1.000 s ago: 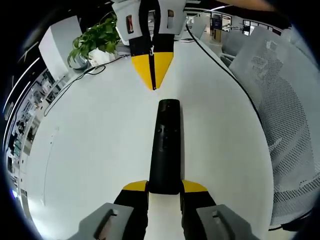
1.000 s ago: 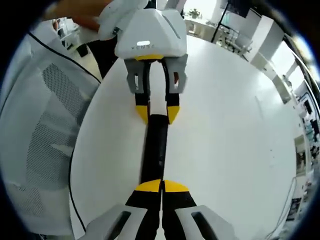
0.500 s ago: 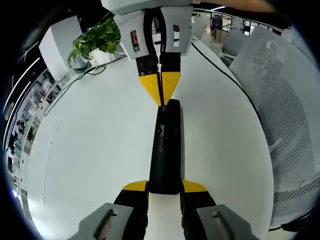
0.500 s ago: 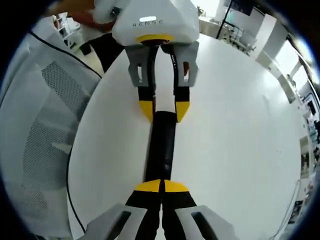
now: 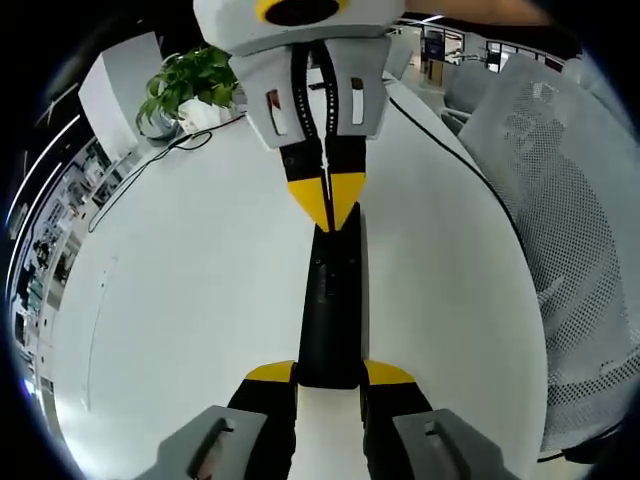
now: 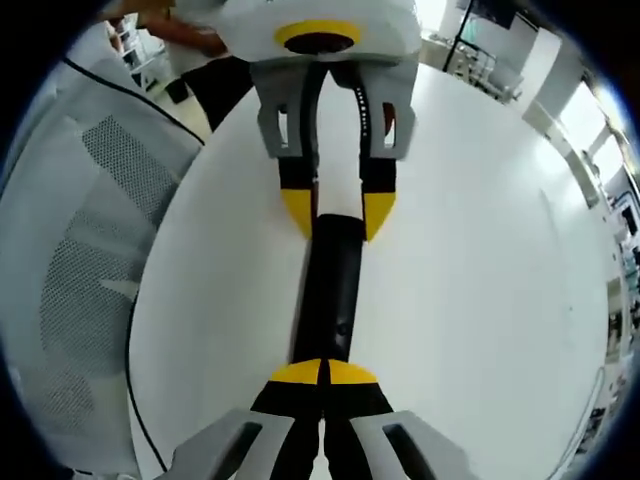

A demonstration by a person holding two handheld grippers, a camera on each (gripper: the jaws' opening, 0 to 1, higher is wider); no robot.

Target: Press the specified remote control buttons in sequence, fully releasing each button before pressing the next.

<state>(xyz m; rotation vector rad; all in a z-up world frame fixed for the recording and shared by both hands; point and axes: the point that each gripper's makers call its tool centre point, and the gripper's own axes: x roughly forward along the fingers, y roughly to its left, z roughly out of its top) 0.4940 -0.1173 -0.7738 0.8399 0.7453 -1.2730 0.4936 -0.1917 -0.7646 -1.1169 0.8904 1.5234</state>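
- In the left gripper view, the left gripper sits nearest, its yellow-tipped jaws pinching the near end of the remote control, one jaw on each long side.
- The remote lies flat on the white table and runs straight away from those jaws, buttons facing up; the buttons are too small and dark to tell apart.
- At the remote's far end, the right gripper comes in from the far side with its jaws pressed together into one wedge, whose tip meets the remote's top face near that end.
- In the right gripper view, the right gripper shows the same closed pair, touching the remote control, with the left gripper straddling the opposite end.
- Handling, as a judgement: the remote looks like a stiff, light, smooth plastic bar, so it would likely slide on the bare table under a push unless clamped. Gripping the long side edges at one end seems the right hold, leaving the button face free.
- A press should come straight down with the closed tips; an angled push could skate off the glossy surface or tip the free end.
- Farther off lie a black cable, a potted plant at the far left and a mesh chair on the right.
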